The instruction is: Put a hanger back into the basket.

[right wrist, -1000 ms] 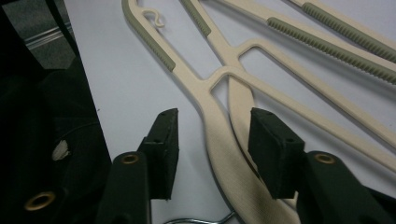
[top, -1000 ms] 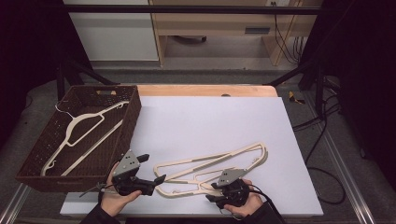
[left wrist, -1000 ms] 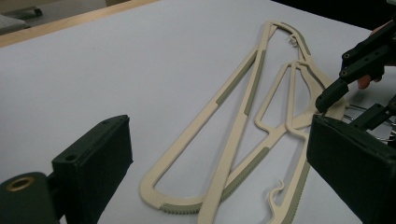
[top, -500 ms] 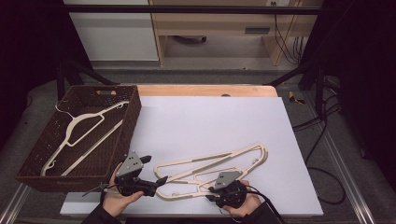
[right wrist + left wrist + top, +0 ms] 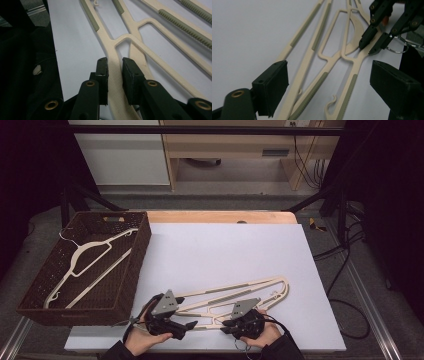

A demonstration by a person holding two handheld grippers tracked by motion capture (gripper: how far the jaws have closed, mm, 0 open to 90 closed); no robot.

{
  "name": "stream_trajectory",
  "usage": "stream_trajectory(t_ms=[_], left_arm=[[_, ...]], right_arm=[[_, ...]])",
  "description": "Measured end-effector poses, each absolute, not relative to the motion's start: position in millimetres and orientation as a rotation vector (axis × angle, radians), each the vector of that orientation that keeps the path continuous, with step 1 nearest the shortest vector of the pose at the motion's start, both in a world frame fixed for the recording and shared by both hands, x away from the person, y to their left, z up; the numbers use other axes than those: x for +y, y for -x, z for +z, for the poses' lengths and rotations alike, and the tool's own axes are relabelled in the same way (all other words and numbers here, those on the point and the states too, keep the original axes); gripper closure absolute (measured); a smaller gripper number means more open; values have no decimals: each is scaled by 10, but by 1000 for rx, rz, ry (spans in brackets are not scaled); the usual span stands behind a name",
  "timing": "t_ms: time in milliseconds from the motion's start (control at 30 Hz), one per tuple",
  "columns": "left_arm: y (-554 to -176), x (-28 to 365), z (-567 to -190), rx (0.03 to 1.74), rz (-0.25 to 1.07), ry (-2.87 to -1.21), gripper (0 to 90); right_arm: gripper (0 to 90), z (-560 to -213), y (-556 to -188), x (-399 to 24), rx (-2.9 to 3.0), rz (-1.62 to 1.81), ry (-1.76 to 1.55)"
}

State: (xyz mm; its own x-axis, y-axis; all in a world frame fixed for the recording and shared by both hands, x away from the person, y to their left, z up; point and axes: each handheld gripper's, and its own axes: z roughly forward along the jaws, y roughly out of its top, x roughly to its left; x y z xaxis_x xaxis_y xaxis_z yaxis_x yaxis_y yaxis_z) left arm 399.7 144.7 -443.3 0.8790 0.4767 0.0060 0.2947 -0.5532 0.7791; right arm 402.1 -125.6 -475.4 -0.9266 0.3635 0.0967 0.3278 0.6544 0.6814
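Near front edge of desk [image 5: 225, 250], two cream hangers [image 5: 235, 295] lying overlapped. Right claw [image 5: 115, 72] pinching one hanger's arm, jaws narrow. Left claw [image 5: 329, 82] gaping wide, straddling hanger arms, holding nothing. Advice: closing left claw on same hanger only, lifting level toward basket [image 5: 137, 265].

Cream hangers [image 5: 235, 297] w/ ribbed olive strips, dk brown wicker basket [image 5: 137, 265], black tongs [image 5: 115, 75]

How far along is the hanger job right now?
Done: one cream plastic hanger lies in the brown wicker basket. In hand: the right gripper has its jaws around the arm of a cream hanger on the white table; the left gripper is open. Left: the overlapping hangers on the table.
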Motion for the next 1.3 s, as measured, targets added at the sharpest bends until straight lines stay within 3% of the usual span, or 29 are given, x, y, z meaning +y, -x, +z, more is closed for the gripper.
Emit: stream_trajectory(t_ms=[633, 1300], left_arm=[[-4013, 996, -4552, 352, 275, -2428, 340], [-3955, 705, -4610, 255, 404, -2494, 526]], right_arm=[[759, -4626, -4067, -1290, 2841, 1227, -641], [760, -4515, -4048, -1292, 2851, 1277, -650]])
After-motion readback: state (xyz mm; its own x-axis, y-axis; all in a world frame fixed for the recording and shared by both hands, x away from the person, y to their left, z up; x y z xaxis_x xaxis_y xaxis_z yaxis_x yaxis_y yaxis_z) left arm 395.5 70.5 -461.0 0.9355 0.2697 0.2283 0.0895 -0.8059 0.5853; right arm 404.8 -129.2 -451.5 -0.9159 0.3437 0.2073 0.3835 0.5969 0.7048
